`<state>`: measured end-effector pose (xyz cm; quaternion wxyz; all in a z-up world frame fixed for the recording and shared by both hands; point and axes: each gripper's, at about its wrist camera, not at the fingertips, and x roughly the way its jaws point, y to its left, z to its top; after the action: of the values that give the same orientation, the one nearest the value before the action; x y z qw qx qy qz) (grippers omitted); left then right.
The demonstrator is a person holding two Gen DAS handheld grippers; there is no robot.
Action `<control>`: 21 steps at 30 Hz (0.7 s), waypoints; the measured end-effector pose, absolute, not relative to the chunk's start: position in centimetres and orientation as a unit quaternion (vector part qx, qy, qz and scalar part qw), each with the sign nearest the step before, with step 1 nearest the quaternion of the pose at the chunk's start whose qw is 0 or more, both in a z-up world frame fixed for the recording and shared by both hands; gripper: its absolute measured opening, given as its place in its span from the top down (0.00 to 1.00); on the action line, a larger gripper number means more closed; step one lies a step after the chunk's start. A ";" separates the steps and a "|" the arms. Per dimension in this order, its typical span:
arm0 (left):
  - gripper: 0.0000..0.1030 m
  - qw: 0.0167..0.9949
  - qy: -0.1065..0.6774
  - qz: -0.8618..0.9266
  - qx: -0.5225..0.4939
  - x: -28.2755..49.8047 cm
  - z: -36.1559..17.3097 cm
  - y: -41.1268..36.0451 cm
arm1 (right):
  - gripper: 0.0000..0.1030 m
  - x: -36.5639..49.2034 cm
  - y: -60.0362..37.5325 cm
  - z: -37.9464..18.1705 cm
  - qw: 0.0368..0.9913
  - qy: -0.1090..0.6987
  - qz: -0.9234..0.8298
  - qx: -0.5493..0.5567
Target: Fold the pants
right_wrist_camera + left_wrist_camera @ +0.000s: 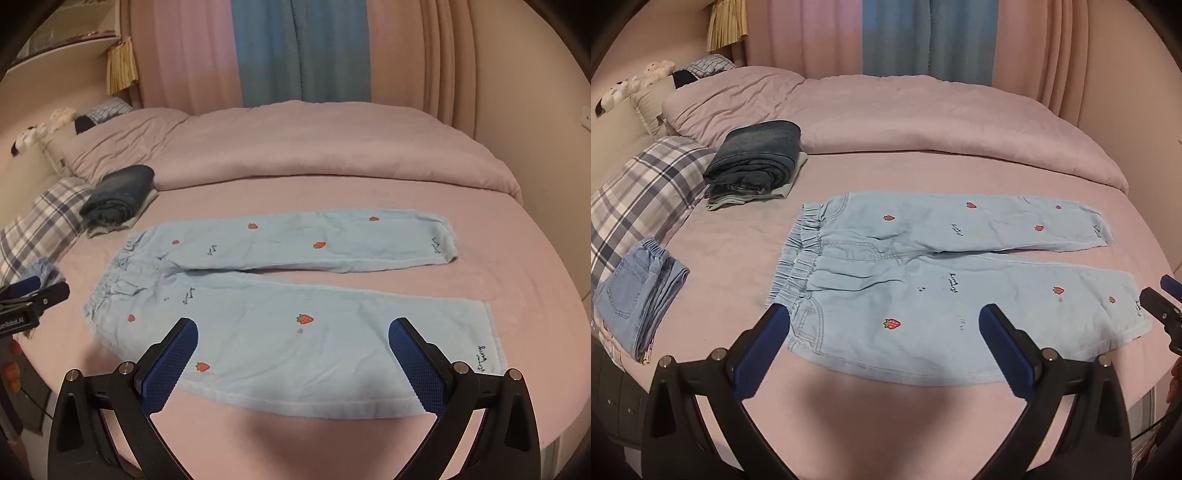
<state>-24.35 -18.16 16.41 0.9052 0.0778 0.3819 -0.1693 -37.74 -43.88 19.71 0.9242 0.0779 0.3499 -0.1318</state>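
Note:
Light blue pants [923, 280] with red strawberry prints lie flat and spread on the pink bed, waistband to the left, both legs running right. They also show in the right wrist view [280, 306]. My left gripper [884, 321] is open and empty, above the near leg by the waistband. My right gripper [293, 332] is open and empty, above the near leg closer to the cuff. The right gripper's tip shows at the right edge of the left wrist view [1161, 302]. The left gripper shows at the left edge of the right wrist view [33, 295].
A stack of folded dark jeans [757, 162] sits at the back left. Folded blue jeans [639, 295] lie at the left bed edge by a plaid pillow [635, 192]. A rumpled pink duvet [905, 118] fills the far half. Curtains [923, 33] hang behind.

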 end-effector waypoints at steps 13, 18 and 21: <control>0.00 0.902 0.383 -0.178 0.083 -24.6 16.5 -18.6 | 0.00 -37.7 -43.2 19.6 0.924 0.348 -0.143 0.070; 0.00 0.902 0.382 -0.181 0.085 -24.7 16.5 -18.7 | 0.00 -37.7 -44.0 19.6 0.927 0.343 -0.136 0.066; 0.00 0.902 0.382 -0.181 0.086 -24.7 16.5 -18.9 | 0.00 -37.7 -44.0 19.5 0.931 0.333 -0.134 0.068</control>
<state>-24.72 -18.85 16.52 0.9023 0.0863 0.3817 -0.1809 -37.73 -43.96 19.53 0.9310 0.0675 0.3327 -0.1340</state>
